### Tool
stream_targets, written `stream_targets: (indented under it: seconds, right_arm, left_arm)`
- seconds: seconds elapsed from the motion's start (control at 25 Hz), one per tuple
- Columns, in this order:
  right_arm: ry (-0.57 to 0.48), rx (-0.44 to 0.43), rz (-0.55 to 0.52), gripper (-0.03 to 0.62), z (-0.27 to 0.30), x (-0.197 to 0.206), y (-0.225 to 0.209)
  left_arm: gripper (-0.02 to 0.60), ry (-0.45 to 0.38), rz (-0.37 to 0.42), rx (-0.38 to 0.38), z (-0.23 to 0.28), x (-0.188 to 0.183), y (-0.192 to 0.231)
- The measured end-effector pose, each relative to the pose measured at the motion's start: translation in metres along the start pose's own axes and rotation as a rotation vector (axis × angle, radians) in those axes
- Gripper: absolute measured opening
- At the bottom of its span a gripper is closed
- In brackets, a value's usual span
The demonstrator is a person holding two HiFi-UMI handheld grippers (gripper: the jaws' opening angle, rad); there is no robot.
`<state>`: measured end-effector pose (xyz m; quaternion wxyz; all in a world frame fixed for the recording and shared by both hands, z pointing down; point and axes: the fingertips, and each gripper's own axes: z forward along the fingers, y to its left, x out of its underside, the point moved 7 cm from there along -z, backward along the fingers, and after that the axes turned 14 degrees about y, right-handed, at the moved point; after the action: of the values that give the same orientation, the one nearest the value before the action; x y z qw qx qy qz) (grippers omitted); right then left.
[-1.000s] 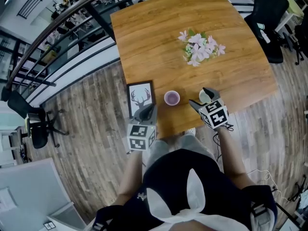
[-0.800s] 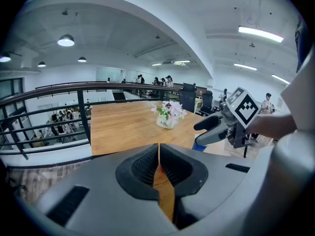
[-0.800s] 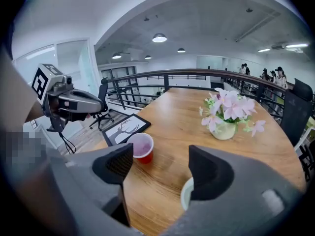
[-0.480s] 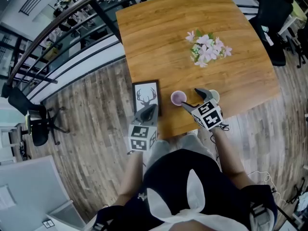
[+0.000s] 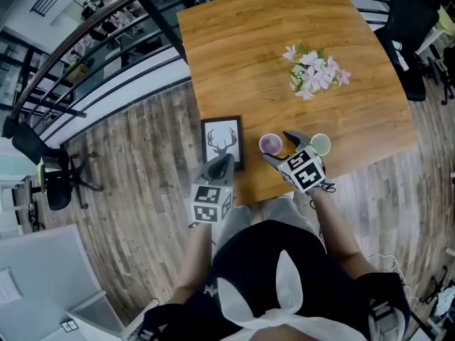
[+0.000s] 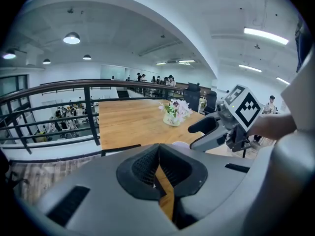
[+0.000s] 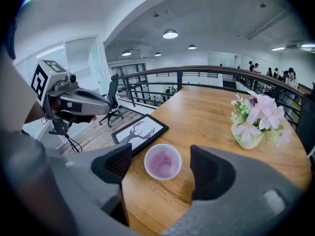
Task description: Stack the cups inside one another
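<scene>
My right gripper is spread wide, and the pink cup stands upright in the gap between its jaws, touching neither pad as far as I can tell. That cup sits just beside the deer picture frame, on the side away from my left gripper. The left gripper's jaws are pressed together on nothing, and it hangs at the frame's near edge. The second, pale cup is farther from the frame, past the pink cup and on the outer side of my right gripper. I judge the pink cup is the one to pick up next.

The main risk is an uneven close. If one pad reaches the wall first, this light cup will slide or tip toward the frame instead of being caught. The inner jaw is close to the frame's corner, so it could snag there and drag the frame along the table. Both cups stand toward the table's near edge, and a shove could send either one off. The pale cup is out of my right gripper view, so a careless swing outward could knock it over. Squeezing too hard would buckle the thin wall and spoil the nesting.
</scene>
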<state>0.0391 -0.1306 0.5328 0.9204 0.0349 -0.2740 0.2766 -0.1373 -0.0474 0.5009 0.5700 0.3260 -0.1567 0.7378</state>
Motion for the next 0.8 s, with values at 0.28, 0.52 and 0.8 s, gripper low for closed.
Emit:
stream_targets:
  seconds: [0.28,0.52,0.8]
  right_arm:
    - [0.032,-0.003,-0.006,0.370,0.015,-0.004,0.003]
    - [0.053,0.013,-0.019,0.370,0.029,-0.004,0.004]
    - [0.104,0.022,-0.031,0.370,0.042,-0.002,0.007]
  left_arm:
    - [0.020,0.008,-0.019,-0.005,-0.001,0.007,0.008]
    - [0.020,0.021,-0.042,-0.001,-0.004,0.013,0.013]
    - [0.020,0.022,-0.055,0.004,-0.001,0.021,0.014]
